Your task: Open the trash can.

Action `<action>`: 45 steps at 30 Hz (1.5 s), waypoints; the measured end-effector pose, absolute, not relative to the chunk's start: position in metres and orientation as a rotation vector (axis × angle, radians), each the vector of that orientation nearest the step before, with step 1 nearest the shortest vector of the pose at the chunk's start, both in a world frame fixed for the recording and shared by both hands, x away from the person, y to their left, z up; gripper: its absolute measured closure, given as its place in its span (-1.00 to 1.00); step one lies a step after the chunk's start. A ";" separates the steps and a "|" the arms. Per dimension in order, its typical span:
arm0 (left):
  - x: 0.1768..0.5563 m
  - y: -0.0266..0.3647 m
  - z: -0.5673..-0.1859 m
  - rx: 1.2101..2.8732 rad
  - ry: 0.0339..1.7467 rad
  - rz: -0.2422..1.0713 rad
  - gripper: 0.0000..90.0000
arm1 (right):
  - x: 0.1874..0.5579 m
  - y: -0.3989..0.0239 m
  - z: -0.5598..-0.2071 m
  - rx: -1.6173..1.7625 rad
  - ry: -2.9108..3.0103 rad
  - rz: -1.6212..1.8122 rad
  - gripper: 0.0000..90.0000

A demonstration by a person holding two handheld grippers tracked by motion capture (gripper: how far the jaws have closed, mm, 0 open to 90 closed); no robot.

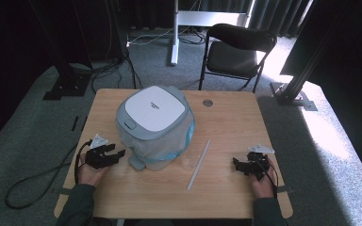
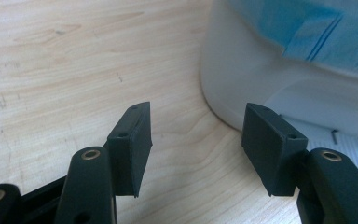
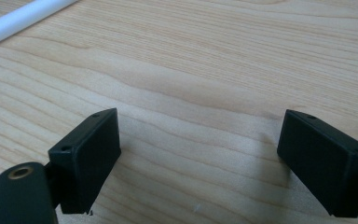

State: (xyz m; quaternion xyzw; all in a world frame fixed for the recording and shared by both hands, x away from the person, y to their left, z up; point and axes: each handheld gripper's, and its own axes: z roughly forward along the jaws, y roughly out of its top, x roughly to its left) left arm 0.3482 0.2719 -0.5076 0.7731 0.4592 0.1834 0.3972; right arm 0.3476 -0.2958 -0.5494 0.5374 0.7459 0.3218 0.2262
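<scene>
In the middle of my table (image 1: 226,117), slightly left of centre, sits the white and grey appliance (image 1: 153,125), a squarish box with a white lid on top and what looks like a pale blue plastic liner (image 1: 188,134) bunched around its body. From the left gripper view I see its white lower wall (image 2: 242,79) curving close ahead and to the right, with the blue liner (image 2: 307,32) hanging over it from above. Just right of the appliance a long white stick (image 1: 199,165) lies flat on the wood, running diagonally from near the appliance toward my edge; its end also crosses the top left corner of the right gripper view (image 3: 23,21). A small clear object (image 1: 187,164) rests between the appliance and the stick, too faint for me to name.

My left gripper (image 1: 115,153) is just beside the appliance's front left corner, low over the table, its jaws spread apart with nothing between them. My right gripper (image 1: 237,165) sits well to the right of the stick, near my edge, jaws also wide apart over bare wood and gripping nothing.

Beyond the table stands a black folding chair (image 1: 238,52) on grey carpet, with a white stand (image 1: 175,33) behind it.
</scene>
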 end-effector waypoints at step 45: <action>0.360 0.284 -0.453 1.957 1.082 0.519 -0.05 | 0.347 -0.294 -0.550 1.454 2.079 0.896 -0.73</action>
